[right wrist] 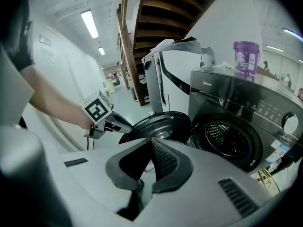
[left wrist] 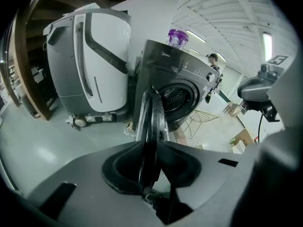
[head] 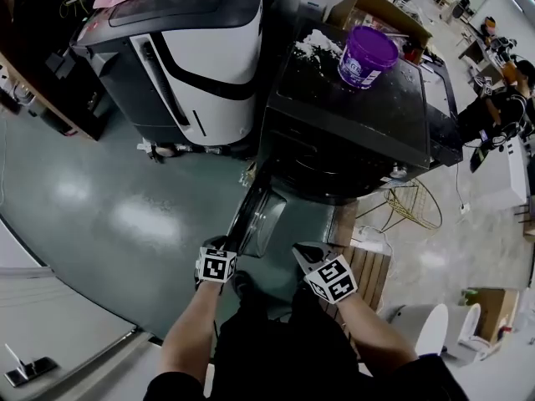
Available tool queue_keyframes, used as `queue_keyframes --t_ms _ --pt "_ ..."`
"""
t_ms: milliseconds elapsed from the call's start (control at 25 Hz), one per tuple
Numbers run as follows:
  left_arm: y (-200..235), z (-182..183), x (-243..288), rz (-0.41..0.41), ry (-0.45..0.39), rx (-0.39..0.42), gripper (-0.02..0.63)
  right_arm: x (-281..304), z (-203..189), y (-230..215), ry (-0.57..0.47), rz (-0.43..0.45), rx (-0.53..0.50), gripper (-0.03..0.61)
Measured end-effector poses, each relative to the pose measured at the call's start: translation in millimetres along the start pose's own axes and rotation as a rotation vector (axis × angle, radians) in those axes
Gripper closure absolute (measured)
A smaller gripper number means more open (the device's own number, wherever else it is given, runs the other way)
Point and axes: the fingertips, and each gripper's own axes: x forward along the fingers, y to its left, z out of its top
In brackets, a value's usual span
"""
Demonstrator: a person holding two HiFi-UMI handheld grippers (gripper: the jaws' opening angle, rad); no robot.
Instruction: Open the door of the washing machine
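The black front-loading washing machine (head: pixel 351 115) stands ahead of me. Its round door (head: pixel 255 215) is swung out toward me, and the steel drum (right wrist: pixel 227 138) shows in the opening. My left gripper (head: pixel 232 245) is shut on the door's outer rim; in the left gripper view the door (left wrist: pixel 154 110) runs edge-on between the jaws of my left gripper (left wrist: pixel 150 143). My right gripper (head: pixel 301 255) hangs to the right of the door, clear of it, shut with nothing in it. The right gripper view shows the door (right wrist: pixel 158 124) and the left gripper (right wrist: pixel 124 126) on its rim.
A purple tub (head: pixel 366 55) sits on the machine's top. A white and grey machine (head: pixel 192 57) stands to the left. A wooden pallet (head: pixel 368 270) and a gold wire rack (head: pixel 414 205) lie at the right. A cardboard box (head: pixel 376 11) is behind.
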Motion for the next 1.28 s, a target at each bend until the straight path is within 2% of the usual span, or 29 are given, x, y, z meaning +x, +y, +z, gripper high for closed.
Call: queue_keyframes --t_ms 200,400,600,800,1080,1280 --pt "34 5 -5 -0.008 -0.002 0.053 0.512 -4 18 15 -0.043 -0.057 0.083 0.563" --pt "58 10 -6 0.006 -0.031 0.067 0.511 -12 30 22 -0.036 -0.099 0.063 0.563" --pt "68 21 -11 -0.016 -0.062 -0.006 0.511 -20 38 18 -0.038 -0.13 0.054 0.563" --pt "66 40 -39 -0.006 -0.135 -0.019 0.511 -29 53 13 -0.091 -0.133 0.057 0.563" --pt "49 63 -89 0.008 -0.222 -0.03 0.511 -47 75 13 -0.171 -0.094 0.052 0.563" --pt "23 78 -111 0.019 -0.279 -0.065 0.511 -66 71 -9 -0.205 -0.084 0.074 0.563"
